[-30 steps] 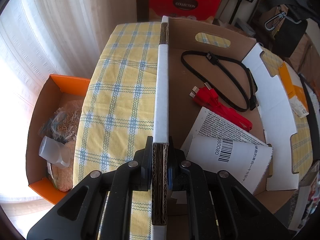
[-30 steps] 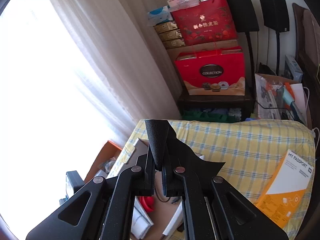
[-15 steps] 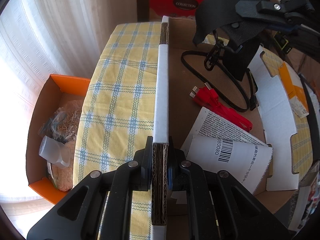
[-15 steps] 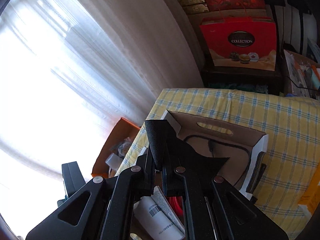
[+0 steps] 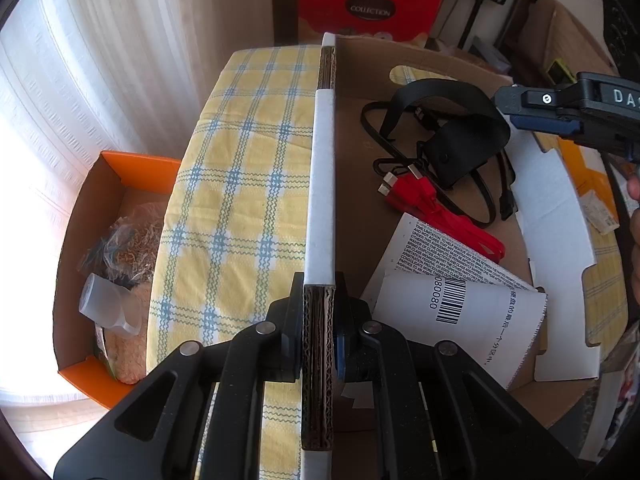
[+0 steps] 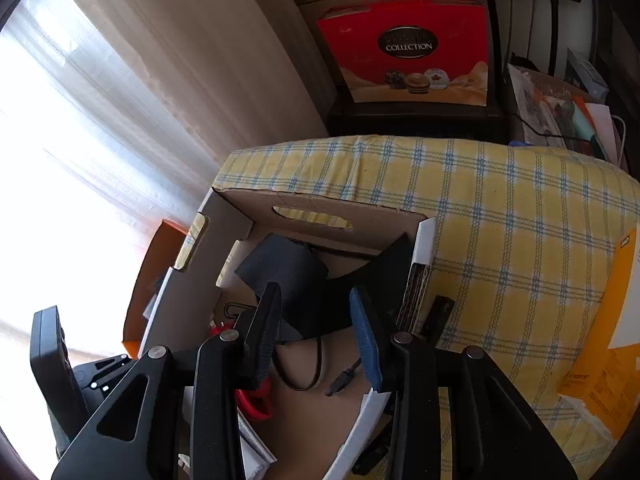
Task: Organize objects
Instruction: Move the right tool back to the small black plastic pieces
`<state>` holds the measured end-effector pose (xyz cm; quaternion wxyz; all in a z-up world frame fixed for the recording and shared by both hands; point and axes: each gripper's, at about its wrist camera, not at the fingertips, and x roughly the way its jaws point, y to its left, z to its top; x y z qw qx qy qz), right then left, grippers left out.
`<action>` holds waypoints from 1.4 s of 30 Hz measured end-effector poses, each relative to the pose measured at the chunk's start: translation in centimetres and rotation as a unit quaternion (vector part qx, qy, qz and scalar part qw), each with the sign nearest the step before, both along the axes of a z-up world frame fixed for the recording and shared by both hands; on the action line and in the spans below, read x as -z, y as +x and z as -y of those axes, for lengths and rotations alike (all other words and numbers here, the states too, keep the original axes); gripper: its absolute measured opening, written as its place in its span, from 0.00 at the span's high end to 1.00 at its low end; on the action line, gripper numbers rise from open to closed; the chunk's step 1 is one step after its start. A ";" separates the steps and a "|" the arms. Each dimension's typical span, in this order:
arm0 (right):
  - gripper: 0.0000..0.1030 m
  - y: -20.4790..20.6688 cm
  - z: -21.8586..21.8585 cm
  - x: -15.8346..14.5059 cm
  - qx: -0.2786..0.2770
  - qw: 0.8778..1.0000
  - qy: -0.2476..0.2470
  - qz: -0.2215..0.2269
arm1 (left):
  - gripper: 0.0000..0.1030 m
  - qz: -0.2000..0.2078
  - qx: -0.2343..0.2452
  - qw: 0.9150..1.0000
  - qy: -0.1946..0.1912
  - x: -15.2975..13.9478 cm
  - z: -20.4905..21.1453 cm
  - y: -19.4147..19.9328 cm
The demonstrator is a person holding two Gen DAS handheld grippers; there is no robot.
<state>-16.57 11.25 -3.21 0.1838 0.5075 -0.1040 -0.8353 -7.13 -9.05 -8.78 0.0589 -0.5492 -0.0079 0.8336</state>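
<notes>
My left gripper (image 5: 319, 312) is shut on the near wall of the cardboard box (image 5: 323, 168), which stands on a yellow checked cloth. Inside lie a black strap pouch (image 5: 460, 140), a black cable (image 5: 486, 196), a red cable (image 5: 440, 210) and curled white paper (image 5: 460, 304). My right gripper (image 6: 316, 320) is open above the box (image 6: 320, 204), fingers apart, with the black pouch (image 6: 288, 276) lying loose below them. The right gripper also shows in the left wrist view (image 5: 576, 112) at the right edge.
An orange box (image 5: 120, 168) of bags and a bottle sits on the floor at the left. A red gift bag (image 6: 408, 52) stands behind the table. An orange and white carton (image 6: 612, 352) lies on the cloth at the right. Curtains (image 6: 120, 100) fill the left.
My right gripper came down over the box, opened and let go of the black pouch, which now lies inside on the cables. The left gripper has not moved.
</notes>
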 end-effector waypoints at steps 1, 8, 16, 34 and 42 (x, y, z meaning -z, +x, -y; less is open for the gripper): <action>0.60 0.2 -0.1 -0.5 -0.001 1.000 0.000 -0.007 | 0.90 0.000 0.000 1.000 0.000 0.0 0.0 0.0; 0.56 1.7 -1.4 -2.9 -0.005 0.999 0.038 -0.036 | 0.90 0.000 0.001 1.000 0.000 -0.1 0.0 0.1; 0.52 3.4 -5.3 -2.6 0.030 0.997 0.072 -0.029 | 0.90 -0.001 -0.003 1.000 0.005 -0.2 0.1 0.1; 0.52 3.2 -6.1 1.3 0.055 0.994 0.092 0.011 | 0.90 -0.008 -0.032 0.999 0.007 -0.4 3.2 0.4; 0.53 1.0 -4.1 3.9 0.065 0.990 0.119 0.032 | 0.90 -0.004 -0.037 0.999 0.009 -0.3 4.5 0.3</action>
